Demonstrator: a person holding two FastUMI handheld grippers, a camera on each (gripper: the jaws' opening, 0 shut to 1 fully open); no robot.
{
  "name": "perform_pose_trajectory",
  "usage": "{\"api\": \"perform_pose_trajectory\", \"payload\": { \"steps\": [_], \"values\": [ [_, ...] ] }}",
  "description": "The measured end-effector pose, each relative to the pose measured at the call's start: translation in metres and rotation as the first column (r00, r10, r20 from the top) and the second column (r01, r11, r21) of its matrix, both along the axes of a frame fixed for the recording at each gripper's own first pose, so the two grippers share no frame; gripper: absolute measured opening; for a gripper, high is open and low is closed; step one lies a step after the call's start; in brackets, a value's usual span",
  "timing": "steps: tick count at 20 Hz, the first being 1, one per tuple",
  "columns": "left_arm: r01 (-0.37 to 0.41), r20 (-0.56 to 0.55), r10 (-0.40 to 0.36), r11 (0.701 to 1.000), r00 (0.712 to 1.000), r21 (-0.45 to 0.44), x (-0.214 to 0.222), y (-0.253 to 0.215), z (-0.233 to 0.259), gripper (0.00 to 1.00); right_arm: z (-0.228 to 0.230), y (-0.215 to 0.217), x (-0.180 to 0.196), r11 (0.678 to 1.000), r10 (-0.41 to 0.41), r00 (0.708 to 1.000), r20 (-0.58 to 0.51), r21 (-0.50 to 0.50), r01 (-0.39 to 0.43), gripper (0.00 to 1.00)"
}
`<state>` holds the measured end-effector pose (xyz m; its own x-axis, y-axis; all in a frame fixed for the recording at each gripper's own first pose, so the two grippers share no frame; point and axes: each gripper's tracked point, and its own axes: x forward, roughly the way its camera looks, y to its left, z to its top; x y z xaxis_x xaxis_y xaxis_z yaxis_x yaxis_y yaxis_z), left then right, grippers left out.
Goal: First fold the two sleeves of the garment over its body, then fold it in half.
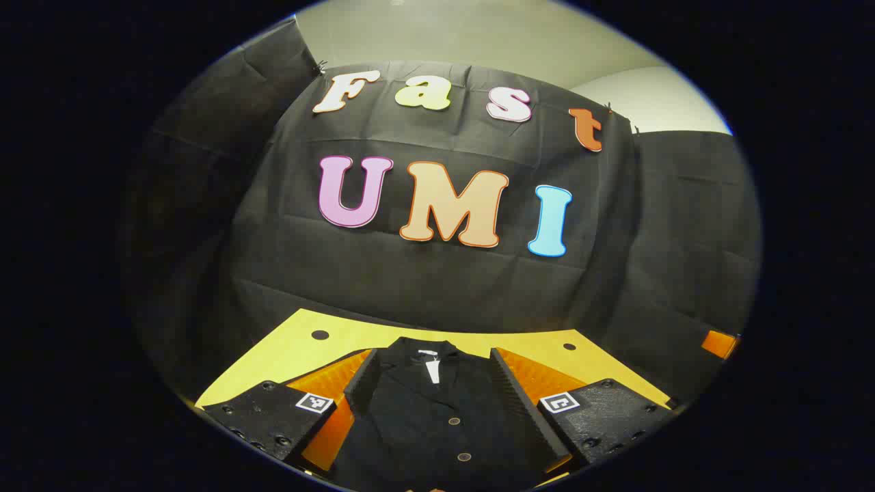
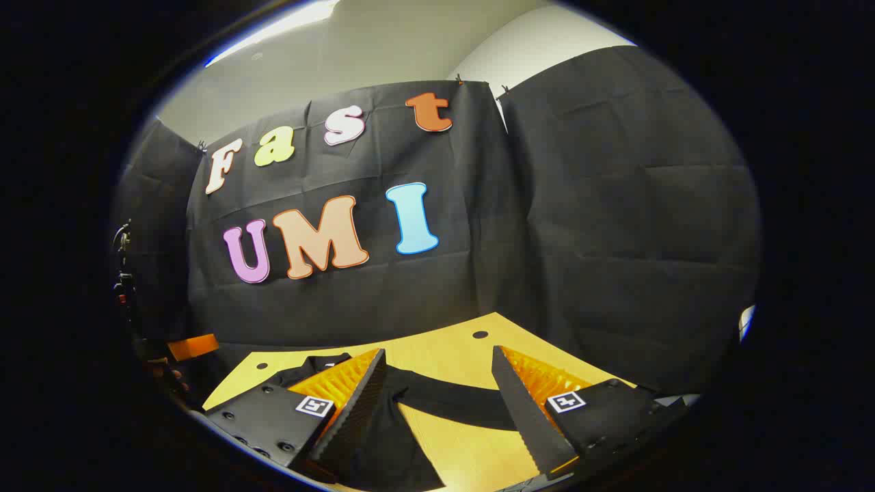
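Note:
A black buttoned garment [image 1: 437, 403] lies flat on the yellow table [image 1: 287, 352], collar and white tag at the far end. In the left gripper view my left gripper [image 1: 432, 359] hangs open above its chest, a finger to each side of the collar. In the right gripper view one black sleeve [image 2: 454, 400] stretches out across the table from the garment body [image 2: 383, 437]. My right gripper [image 2: 437, 359] is open above that sleeve, with nothing between its fingers.
The black cloth wall [image 1: 437, 273] closes off the back and sides of the table. Small round holes [image 1: 320, 335] dot the tabletop [image 2: 437, 355] near its far edge. An orange object [image 2: 193, 346] sits at the far left in the right gripper view.

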<state>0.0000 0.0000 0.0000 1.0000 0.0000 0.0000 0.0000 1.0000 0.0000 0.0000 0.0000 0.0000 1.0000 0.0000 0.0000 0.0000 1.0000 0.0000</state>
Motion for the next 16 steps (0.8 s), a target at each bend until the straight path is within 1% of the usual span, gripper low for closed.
{"api": "perform_pose_trajectory", "payload": {
  "steps": [1, 2, 3, 8, 11, 14, 16],
  "values": [
    [-0.006, -0.002, 0.006, 1.000, 1.000, 0.001, 0.000, 0.002, 0.000, 0.94, -0.003, 0.000, 0.000, 1.000, 0.002, 1.000, -0.011, 0.005, -0.002, 1.00],
    [-0.011, -0.009, 0.011, 1.000, 1.000, -0.002, -0.001, 0.004, -0.003, 0.93, -0.005, 0.002, 0.001, 1.000, 0.006, 1.000, -0.019, 0.009, -0.006, 1.00],
    [-0.015, -0.018, 0.015, 1.000, 1.000, -0.006, -0.003, 0.004, -0.007, 0.92, -0.006, 0.003, 0.002, 1.000, 0.010, 1.000, -0.025, 0.010, -0.009, 0.97],
    [-0.053, -0.049, 0.052, 0.998, 0.997, -0.017, -0.012, 0.017, -0.018, 0.94, -0.013, 0.004, 0.001, 1.000, 0.017, 0.999, -0.045, -0.001, -0.017, 0.97],
    [-0.080, -0.071, 0.078, 0.997, 0.994, -0.024, -0.017, 0.028, -0.025, 0.92, -0.019, 0.003, -0.001, 1.000, 0.013, 0.998, -0.059, 0.001, -0.013, 0.97],
    [-0.096, -0.081, 0.091, 0.993, 0.993, -0.068, -0.020, 0.033, -0.027, 0.94, -0.031, 0.002, -0.002, 1.000, 0.015, 0.995, -0.096, -0.010, -0.016, 0.97],
    [-0.100, -0.087, 0.093, 0.991, 0.992, -0.083, -0.021, 0.033, -0.029, 0.94, -0.031, 0.002, -0.004, 1.000, 0.013, 0.995, -0.098, -0.017, -0.015, 0.97]
  ]
}}
